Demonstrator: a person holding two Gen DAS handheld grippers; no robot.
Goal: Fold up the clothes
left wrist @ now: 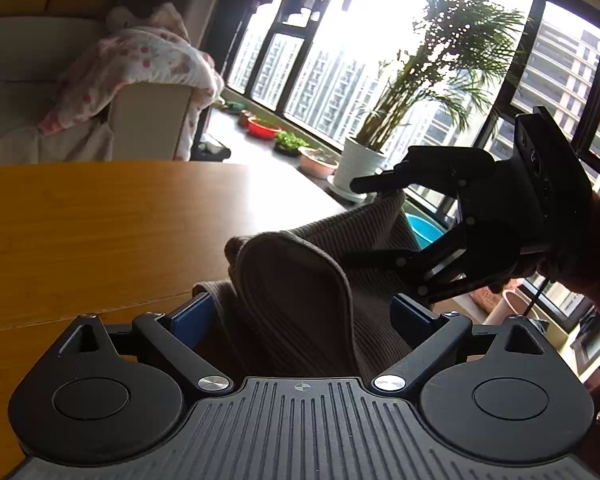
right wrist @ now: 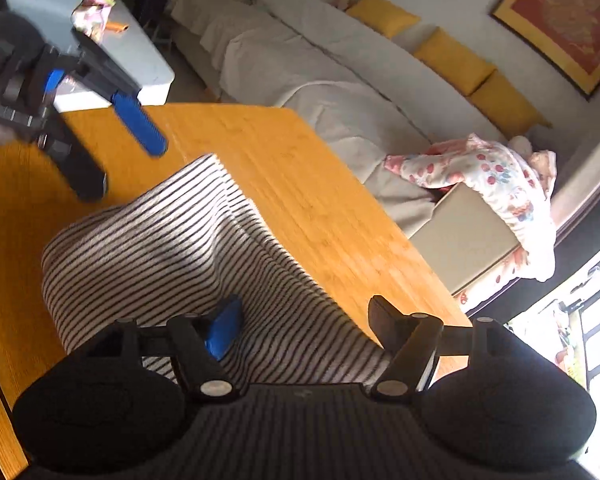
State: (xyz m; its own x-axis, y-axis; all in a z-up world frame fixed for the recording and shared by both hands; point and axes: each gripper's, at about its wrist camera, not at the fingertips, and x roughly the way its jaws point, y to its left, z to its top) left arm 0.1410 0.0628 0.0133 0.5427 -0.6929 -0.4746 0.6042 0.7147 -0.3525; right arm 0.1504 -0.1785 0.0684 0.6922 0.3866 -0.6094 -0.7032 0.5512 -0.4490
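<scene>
The left gripper (left wrist: 304, 312) has its jaws spread wide, blue pads standing off to either side, and the striped garment (left wrist: 300, 292) bulges up right in the gap between them without either pad pressing on it. In its own camera the cloth reads as a brownish ribbed hump, one fold arching up close to the lens and a strip running on toward the right gripper (left wrist: 364, 224), which hangs dark against the window with its jaws apart, the upper finger just over the raised edge of the fabric.

From the right wrist camera, the right gripper (right wrist: 304, 320) is also spread, and the same garment (right wrist: 152, 248), here plainly white with thin dark stripes, lies on the desk (right wrist: 308, 184) directly under and ahead of it. The blue pad on the left sits on or just above the cloth; the black finger on the right stands at the cloth's edge over the wood. Whether the pad actually touches is hard to tell. The left gripper (right wrist: 128, 164) hovers at the upper left, jaws open, above the garment's far end.

Past the desk stretches a pale covered sofa (right wrist: 300, 60) with yellow cushions (right wrist: 452, 60), a floral blanket (right wrist: 496, 184) draped over its arm. Through the window stand a potted palm (left wrist: 432, 92) and tower blocks.
</scene>
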